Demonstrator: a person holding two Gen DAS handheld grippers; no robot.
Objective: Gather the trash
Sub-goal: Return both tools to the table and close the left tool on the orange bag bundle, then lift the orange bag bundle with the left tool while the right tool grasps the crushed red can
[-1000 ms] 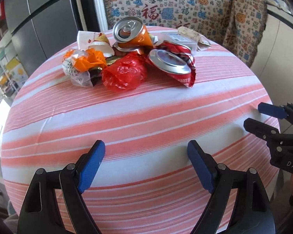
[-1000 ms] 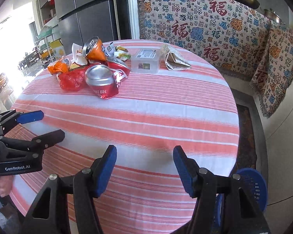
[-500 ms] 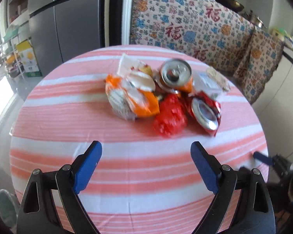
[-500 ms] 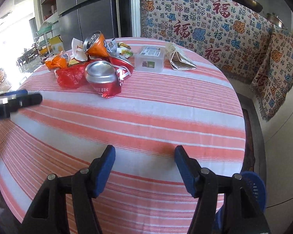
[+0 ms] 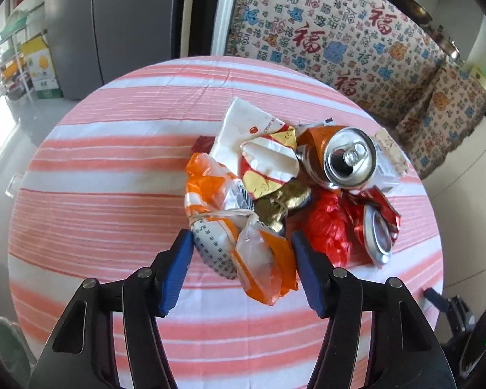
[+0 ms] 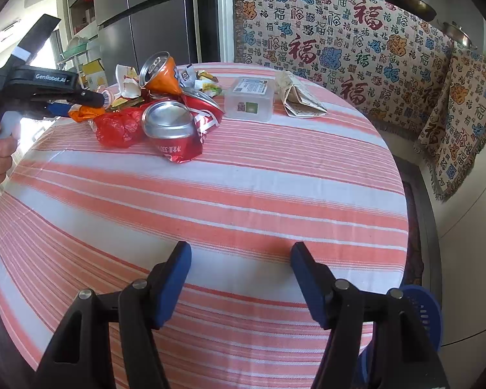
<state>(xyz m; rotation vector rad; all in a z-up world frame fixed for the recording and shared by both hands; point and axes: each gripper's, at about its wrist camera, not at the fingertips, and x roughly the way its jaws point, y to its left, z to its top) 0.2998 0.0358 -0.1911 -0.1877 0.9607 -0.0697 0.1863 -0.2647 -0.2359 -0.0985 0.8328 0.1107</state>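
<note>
Right now the left gripper (image 5: pixel 239 269) sits over the near edge of the trash heap, its jaws straddling the orange-and-white wrapper (image 5: pixel 239 243), which lies at about six o'clock in the pile. The jaws have just been closing in, with the wrapper between them; the left pad looks to be touching its printed side, but whether the right pad presses yet I cannot tell. That piece is probably chosen because it is nearest and soft enough to crush. Behind it, at one o'clock, the orange can (image 5: pixel 343 159) leans on the heap, and at three o'clock lie the red bag (image 5: pixel 327 223) and the crushed red can (image 5: pixel 377 230). Meanwhile the right gripper (image 6: pixel 239 278) waits over bare striped tablecloth (image 6: pixel 275 194), jaws spread and empty, apparently keeping clear.
</note>
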